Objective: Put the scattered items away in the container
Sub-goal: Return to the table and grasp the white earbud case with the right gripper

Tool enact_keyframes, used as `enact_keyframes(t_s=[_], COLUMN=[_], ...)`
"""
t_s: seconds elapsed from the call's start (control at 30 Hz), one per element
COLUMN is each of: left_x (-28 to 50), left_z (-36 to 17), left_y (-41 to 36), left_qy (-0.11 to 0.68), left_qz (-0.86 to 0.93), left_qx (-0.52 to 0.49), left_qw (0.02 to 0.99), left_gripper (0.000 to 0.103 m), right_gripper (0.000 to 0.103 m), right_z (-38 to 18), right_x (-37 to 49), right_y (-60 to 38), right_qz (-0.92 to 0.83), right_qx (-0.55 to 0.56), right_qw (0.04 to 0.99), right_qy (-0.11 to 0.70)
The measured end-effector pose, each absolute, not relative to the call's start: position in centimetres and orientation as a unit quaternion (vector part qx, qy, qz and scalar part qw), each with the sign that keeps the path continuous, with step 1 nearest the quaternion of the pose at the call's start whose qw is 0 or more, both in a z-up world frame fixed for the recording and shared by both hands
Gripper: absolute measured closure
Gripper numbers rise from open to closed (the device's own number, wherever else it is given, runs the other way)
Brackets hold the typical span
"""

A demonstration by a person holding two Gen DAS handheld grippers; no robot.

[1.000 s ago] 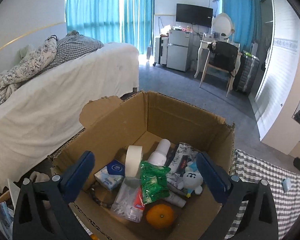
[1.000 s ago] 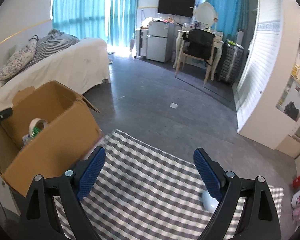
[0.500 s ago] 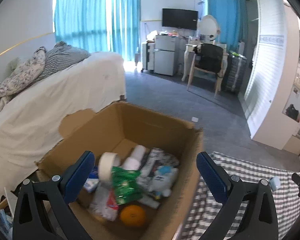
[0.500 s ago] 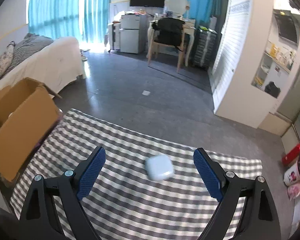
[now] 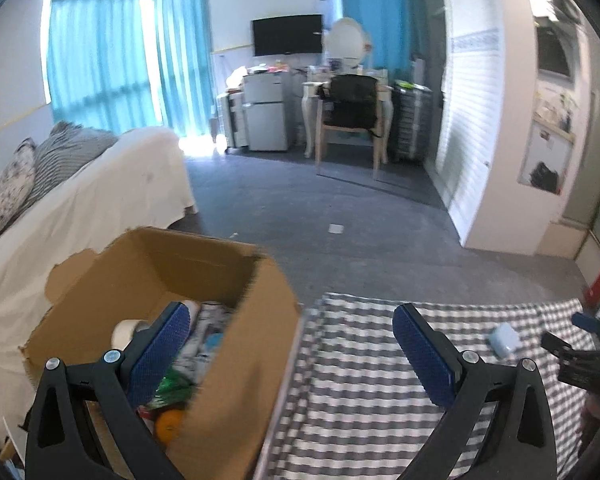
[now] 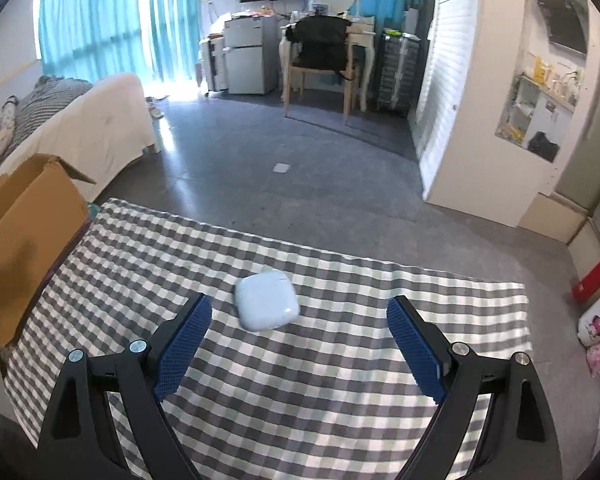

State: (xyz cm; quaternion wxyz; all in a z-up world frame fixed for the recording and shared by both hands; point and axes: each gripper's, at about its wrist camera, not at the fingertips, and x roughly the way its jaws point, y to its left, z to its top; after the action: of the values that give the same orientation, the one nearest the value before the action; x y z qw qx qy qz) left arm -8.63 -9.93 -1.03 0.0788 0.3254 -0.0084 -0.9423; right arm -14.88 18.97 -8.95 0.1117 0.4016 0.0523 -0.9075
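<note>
our right gripper (image 6: 299, 338) hangs wide apart and empty over the checked cloth (image 6: 340, 380), the pale blue case (image 6: 267, 300) just ahead. our left gripper (image 5: 291, 346), also spread and empty, straddles the cardboard box (image 5: 236, 364) edge.

Your left gripper's finger (image 5: 160, 350) hides much of the cardboard box's (image 5: 236, 364) contents; the packets inside blur together. In your right wrist view the box (image 6: 24, 240) runs off the left edge, and the shelf (image 6: 540, 112) items are too small to identify.
</note>
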Motion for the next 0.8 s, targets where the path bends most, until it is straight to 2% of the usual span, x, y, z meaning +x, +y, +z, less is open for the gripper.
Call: enact_keyframes(t_s=[0.23, 0.5, 0.53, 0.67, 0.8], left_x=[-9.1, -9.6, -9.7, -9.7, -9.6], left_z=[-1.9, -2.9, -3.0, -3.5, -4.1], left_y=[-6.3, -6.2, -6.3, -6.4, -6.4], left_qy=[-0.035, -0.033, -0.032, -0.030, -0.030], left_qz=[-0.941, -0.937, -0.937, -0.935, -0.934], left_qx=[0.333, 0.342, 0.343, 0.348, 0.353], left_qw=[0.053, 0.055, 0.056, 0.055, 0.053], left_gripper=[0.000, 0.000, 0.000, 0.000, 0.000], right_gripper=[0.013, 0.014, 0.017, 0.042, 0.045], right_z=[-10.7, -13.2, -13.5, -14.7, -15.6], right_x=[-16.4, -18.3, -18.5, -19.4, -19.9], right_y=[17.9, 16.6, 16.4, 16.0, 15.6], right_qz=[-0.895, -0.881, -0.880, -0.872, -0.867], right_qx=[0.419, 0.443, 0.445, 0.461, 0.472], right_qw=[0.138, 0.147, 0.145, 0.143, 0.138], right_qy=[0.060, 0.075, 0.078, 0.082, 0.086])
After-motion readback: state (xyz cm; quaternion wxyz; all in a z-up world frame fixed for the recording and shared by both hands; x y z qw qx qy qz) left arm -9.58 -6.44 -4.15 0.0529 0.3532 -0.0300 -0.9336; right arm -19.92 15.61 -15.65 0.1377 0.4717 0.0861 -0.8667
